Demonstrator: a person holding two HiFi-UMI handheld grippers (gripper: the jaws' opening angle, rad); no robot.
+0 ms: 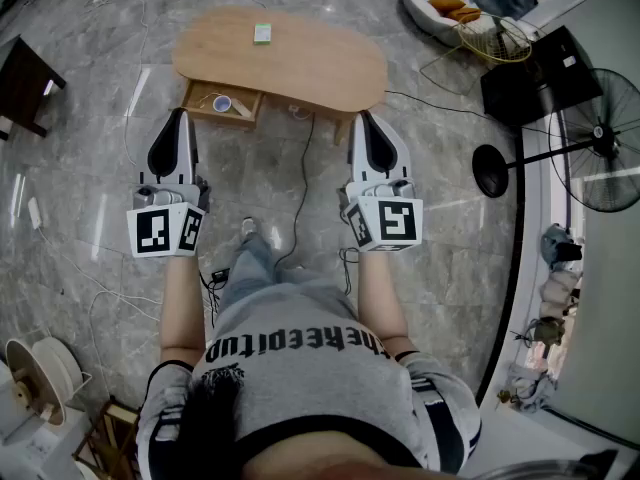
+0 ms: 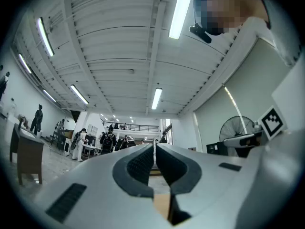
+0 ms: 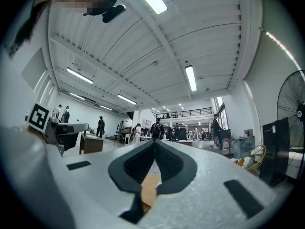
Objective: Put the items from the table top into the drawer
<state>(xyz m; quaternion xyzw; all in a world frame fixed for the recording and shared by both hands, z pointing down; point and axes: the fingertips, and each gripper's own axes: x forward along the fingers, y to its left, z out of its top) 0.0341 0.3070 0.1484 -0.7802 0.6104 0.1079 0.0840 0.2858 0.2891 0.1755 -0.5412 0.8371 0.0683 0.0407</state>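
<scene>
Green box (image 1: pixel 262 34) lies alone on the wooden bench (image 1: pixel 330 68), near its far edge, and the drawer (image 1: pixel 197 95) under the bench's left end stands pulled out with a small blue-and-white roll (image 1: pixel 221 103) inside. The left gripper (image 1: pixel 180 120) and right gripper (image 1: pixel 362 120) hang well short of the bench, jaws pressed together and pinching nothing. For a clean pickup, I judge that 1 gripper should reach across, spread its jaws before descending, straddle the box squarely and close gently.
</scene>
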